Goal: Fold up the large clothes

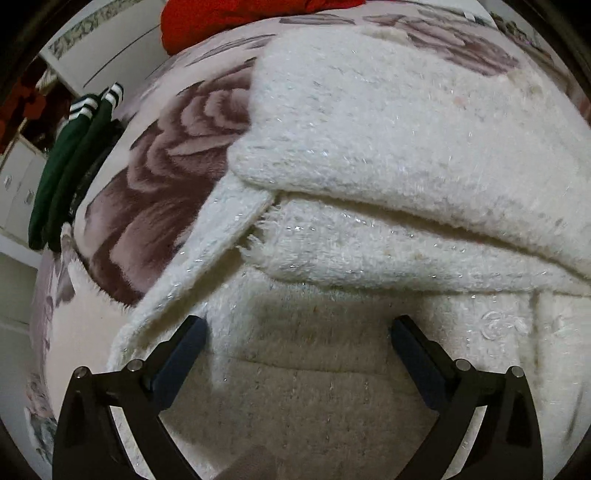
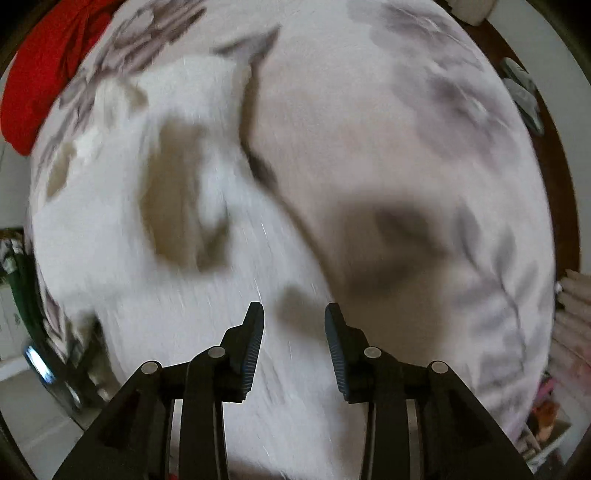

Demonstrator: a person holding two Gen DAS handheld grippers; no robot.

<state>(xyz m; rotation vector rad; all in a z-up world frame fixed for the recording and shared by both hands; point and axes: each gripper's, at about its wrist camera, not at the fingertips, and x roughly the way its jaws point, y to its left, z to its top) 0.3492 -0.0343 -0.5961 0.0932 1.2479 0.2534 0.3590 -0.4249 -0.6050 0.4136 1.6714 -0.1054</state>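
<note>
Black fingers of my left gripper (image 1: 299,332) stand wide apart, empty, just over the white fuzzy garment (image 1: 388,147), which lies partly folded in thick layers on the floral blanket (image 1: 166,155). My right gripper (image 2: 294,325) is also parted and holds nothing, hovering over the garment's edge (image 2: 184,295) in a blurred view. The knit looks soft, bulky and limp; I judge it will sag, so a layered hem or corner offers the surest hold. A red cloth (image 1: 221,18) lies beyond.
</note>
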